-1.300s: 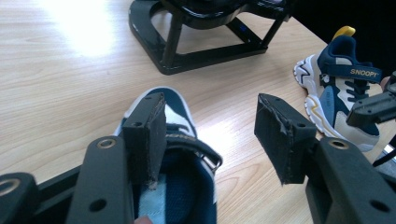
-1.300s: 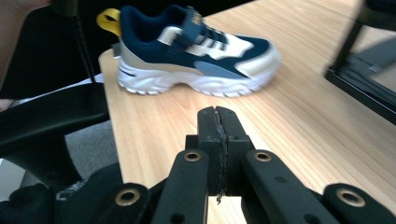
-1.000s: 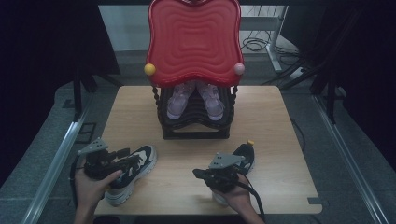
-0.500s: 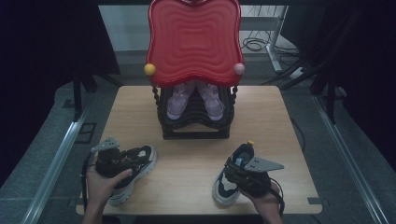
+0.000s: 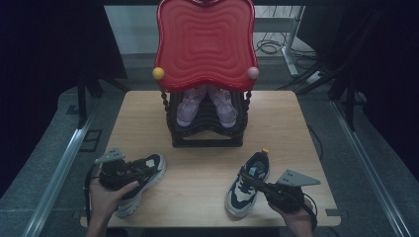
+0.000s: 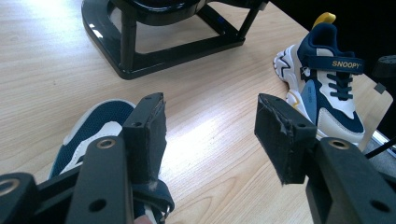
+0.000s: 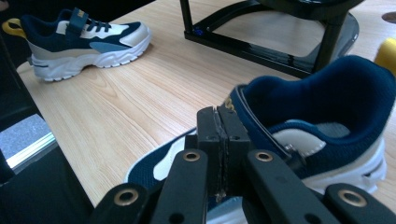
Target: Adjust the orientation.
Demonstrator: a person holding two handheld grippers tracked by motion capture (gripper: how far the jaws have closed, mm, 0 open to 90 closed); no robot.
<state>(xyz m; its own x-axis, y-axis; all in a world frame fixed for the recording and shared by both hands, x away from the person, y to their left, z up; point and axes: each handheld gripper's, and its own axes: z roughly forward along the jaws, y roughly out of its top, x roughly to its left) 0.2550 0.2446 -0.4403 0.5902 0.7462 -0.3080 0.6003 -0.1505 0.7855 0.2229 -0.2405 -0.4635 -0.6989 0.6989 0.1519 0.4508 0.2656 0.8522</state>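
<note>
Navy mesh sneaker [image 5: 247, 185] beside right gripper [image 7: 218, 154], jaws pressed together, left gripper [image 6: 210, 135] spread over padded sneaker [image 5: 141, 180].

Jaws closed over navy sneaker [image 7: 299, 140], black rack [image 7: 275, 42]

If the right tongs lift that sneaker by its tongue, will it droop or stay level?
Likely droop: the right tongs are shut on the soft tongue of the right sneaker, so that flap may stretch. The chunky sole probably keeps the shoe's shape. It looks small and padded, probably light.
</note>
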